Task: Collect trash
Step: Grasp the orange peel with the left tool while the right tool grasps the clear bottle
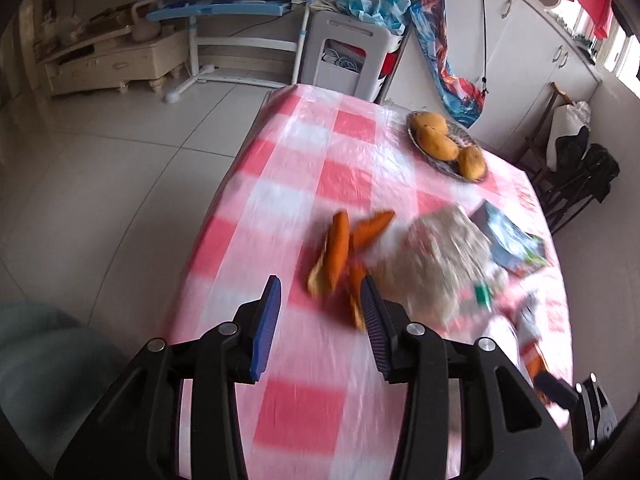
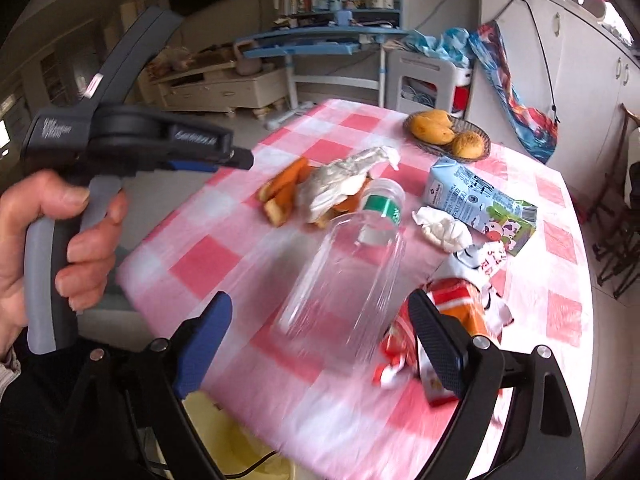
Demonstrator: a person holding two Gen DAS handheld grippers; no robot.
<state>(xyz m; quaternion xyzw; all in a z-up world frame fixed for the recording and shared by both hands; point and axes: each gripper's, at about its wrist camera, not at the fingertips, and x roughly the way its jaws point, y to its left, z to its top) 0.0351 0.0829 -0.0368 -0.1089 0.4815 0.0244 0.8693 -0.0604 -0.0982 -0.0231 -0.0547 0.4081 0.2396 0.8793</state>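
Trash lies on a table with a pink-check cloth (image 1: 304, 184). My left gripper (image 1: 320, 284) hangs open above the cloth with nothing between its blue pads. Just beyond its right finger lie orange peels (image 1: 340, 248) and a crumpled whitish bag (image 1: 440, 264). My right gripper (image 2: 320, 312) stands wide open. A clear plastic bottle (image 2: 352, 264) with a green label lies on the cloth, its base between the fingertips, and the pads do not touch it. A red and orange snack wrapper (image 2: 452, 304) lies by the right finger. Farther off are a crumpled tissue (image 2: 444, 228) and a milk carton (image 2: 480, 204).
A dish of mangoes (image 2: 448, 136) stands at the table's far side. A hand (image 2: 60, 248) holds the left gripper's handle at the left. Something yellow (image 2: 232, 440) shows below the table's near edge. Cabinets (image 2: 560, 80) line the right wall, and a blue desk (image 2: 320, 40) stands behind.
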